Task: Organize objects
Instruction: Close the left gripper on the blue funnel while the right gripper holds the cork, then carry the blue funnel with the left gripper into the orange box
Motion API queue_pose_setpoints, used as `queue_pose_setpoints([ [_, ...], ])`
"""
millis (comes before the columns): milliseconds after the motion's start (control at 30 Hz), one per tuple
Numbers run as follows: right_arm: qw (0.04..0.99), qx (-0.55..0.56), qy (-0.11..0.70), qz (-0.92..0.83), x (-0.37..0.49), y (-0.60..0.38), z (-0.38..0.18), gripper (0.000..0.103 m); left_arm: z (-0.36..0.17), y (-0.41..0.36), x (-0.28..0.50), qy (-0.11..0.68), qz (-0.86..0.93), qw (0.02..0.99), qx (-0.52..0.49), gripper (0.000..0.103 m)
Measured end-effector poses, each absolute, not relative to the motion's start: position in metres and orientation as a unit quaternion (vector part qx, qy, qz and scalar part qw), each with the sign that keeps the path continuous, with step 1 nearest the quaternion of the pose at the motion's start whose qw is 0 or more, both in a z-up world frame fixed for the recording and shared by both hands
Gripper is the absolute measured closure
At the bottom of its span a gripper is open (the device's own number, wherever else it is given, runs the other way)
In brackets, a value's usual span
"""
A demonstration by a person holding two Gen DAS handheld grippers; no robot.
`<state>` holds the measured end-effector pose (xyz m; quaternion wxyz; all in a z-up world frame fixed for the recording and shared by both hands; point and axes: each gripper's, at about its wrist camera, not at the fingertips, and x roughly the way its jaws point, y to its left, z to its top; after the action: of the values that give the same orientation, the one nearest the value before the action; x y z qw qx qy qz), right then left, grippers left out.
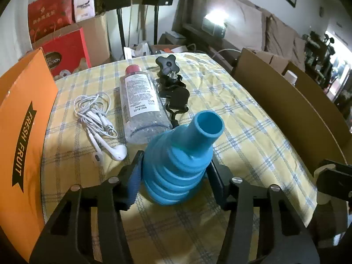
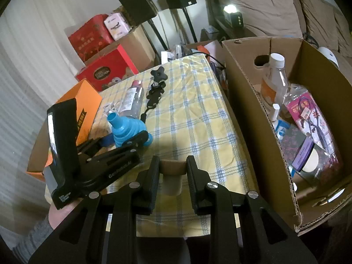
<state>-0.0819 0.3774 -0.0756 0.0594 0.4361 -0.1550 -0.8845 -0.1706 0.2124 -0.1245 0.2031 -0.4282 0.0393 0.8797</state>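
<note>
Left gripper (image 1: 173,171) clamped on the blue ribbed funnel (image 1: 182,156) at the near left of the checked tablecloth (image 1: 242,114), right gripper (image 2: 172,169) closed around a small cork-topped jar (image 2: 172,176), clear bottle (image 1: 140,101) and white earphones (image 1: 99,118) just beyond, open cardboard box (image 2: 242,88) on the right

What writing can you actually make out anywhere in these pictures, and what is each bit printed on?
"FRESH FRUIT": orange box.
"74NO00 20191005": label of the clear bottle; its smaller print is too fine to read.
"...LECTION": red gift box, the rest cut off.
"GenRobot.AI": left gripper, seen in the right wrist view.
Chinese characters on the red bag: blurred.
Packages in the cardboard box: unreadable.
</note>
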Motion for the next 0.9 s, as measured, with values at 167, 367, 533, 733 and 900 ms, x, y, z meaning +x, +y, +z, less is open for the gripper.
queue_pose_setpoints([
  [167, 0.062, 0.432, -0.150, -0.887, -0.081, 0.373, -0.070, 0.080, -0.115, 0.207, -0.161, 0.032, 0.879, 0.212, -0.426, 0.055],
  [367, 0.067, 0.423, -0.140, -0.893, -0.081, 0.366, -0.056, 0.080, -0.089, 0.188, -0.151, -0.004, 0.876, 0.223, -0.428, 0.055],
  [533, 0.077, 0.415, -0.130, -0.897, -0.081, 0.352, -0.043, 0.080, -0.064, 0.168, -0.140, -0.013, 0.878, 0.224, -0.422, 0.055],
  [733, 0.098, 0.407, -0.122, -0.900, -0.085, 0.329, -0.031, 0.080, -0.043, 0.139, -0.137, -0.014, 0.881, 0.207, -0.426, 0.055],
  [900, 0.123, 0.402, -0.110, -0.901, -0.091, 0.301, -0.021, 0.080, -0.025, 0.108, -0.132, -0.019, 0.887, 0.195, -0.418, 0.055],
])
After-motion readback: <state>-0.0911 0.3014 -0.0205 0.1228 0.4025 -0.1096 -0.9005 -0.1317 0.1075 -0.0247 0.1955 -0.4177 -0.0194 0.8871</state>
